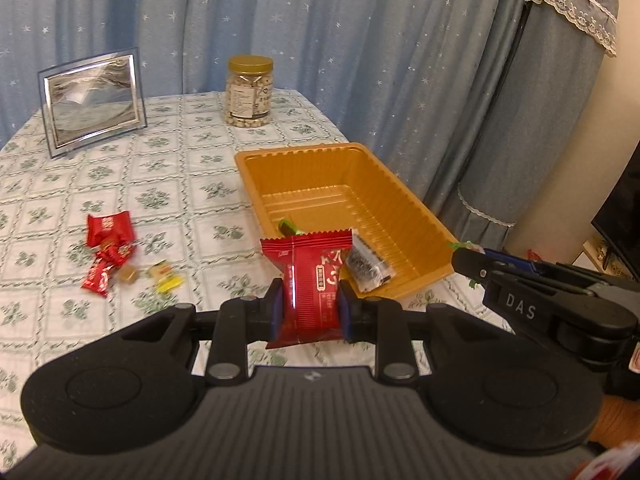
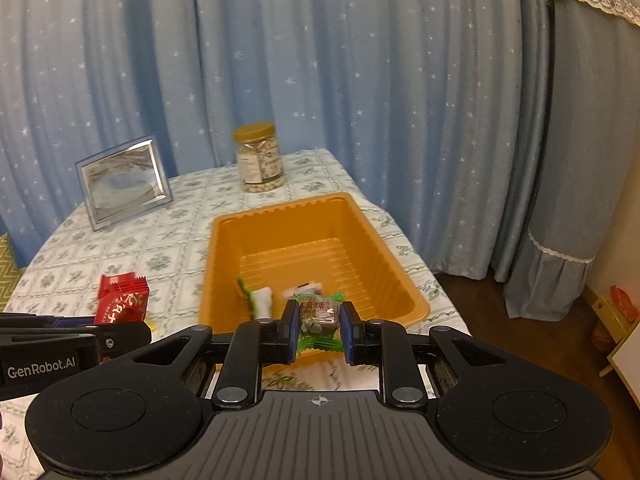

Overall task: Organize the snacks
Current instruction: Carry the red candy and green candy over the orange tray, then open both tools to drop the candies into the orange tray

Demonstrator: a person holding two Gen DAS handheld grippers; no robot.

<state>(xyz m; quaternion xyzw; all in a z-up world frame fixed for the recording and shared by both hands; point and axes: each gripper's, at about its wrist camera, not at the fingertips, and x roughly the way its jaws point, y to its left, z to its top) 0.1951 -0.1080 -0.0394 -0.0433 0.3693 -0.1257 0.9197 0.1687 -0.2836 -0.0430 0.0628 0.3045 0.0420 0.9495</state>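
Observation:
My left gripper (image 1: 307,306) is shut on a red snack packet (image 1: 308,280), held upright just short of the orange tray's (image 1: 400,204) near left corner. In the right wrist view that same red packet (image 2: 124,304) shows at the left, beside the left gripper's body. My right gripper (image 2: 319,326) is shut on a green-wrapped candy (image 2: 319,316) at the near rim of the orange tray (image 2: 224,256). Inside the tray lie a green-and-white packet (image 2: 258,298) and a dark speckled packet (image 1: 366,266). Several red and yellow snacks (image 1: 110,252) lie loose on the tablecloth to the left.
A jar of nuts with a gold lid (image 1: 249,90) stands at the back of the table. A silver picture frame (image 1: 94,100) stands at the back left. Blue star curtains hang behind. The table's right edge drops to a wooden floor (image 2: 520,344).

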